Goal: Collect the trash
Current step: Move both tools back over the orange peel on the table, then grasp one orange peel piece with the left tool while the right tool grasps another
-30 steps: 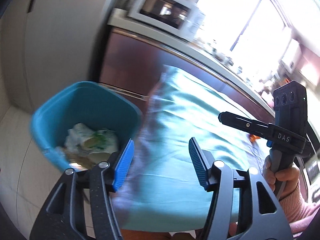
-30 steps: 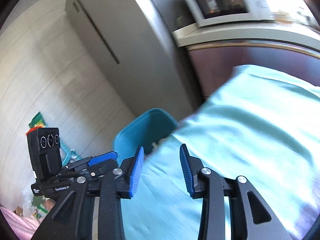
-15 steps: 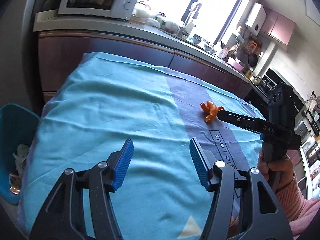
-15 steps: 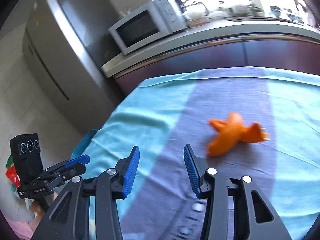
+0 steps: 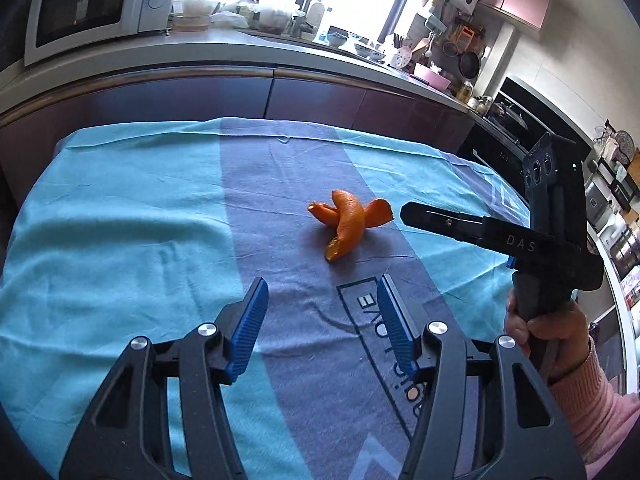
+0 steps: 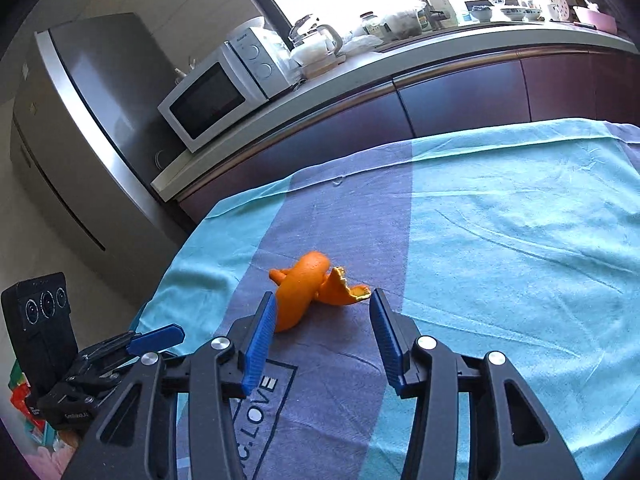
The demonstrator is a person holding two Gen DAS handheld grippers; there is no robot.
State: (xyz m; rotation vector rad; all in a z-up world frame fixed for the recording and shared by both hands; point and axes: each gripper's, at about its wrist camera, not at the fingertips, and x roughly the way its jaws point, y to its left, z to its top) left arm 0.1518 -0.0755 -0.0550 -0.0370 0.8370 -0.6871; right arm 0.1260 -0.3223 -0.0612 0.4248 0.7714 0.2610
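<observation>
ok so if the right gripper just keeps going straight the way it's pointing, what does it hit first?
Most likely the orange peel. It lies on the cloth just ahead of the right gripper, whose open, empty jaws point down at it, with nothing in between. Depth is hard to judge, so the cloth could come first.

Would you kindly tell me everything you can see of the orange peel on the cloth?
The orange peel is one curled, bright orange piece with three torn lobes, glossy rind facing out. It lies loose on the purple stripe of the cloth, beyond the printed lettering. The right gripper is open, with its left finger close by the peel's near lobe; whether they touch is unclear. Nothing grips it.
</observation>
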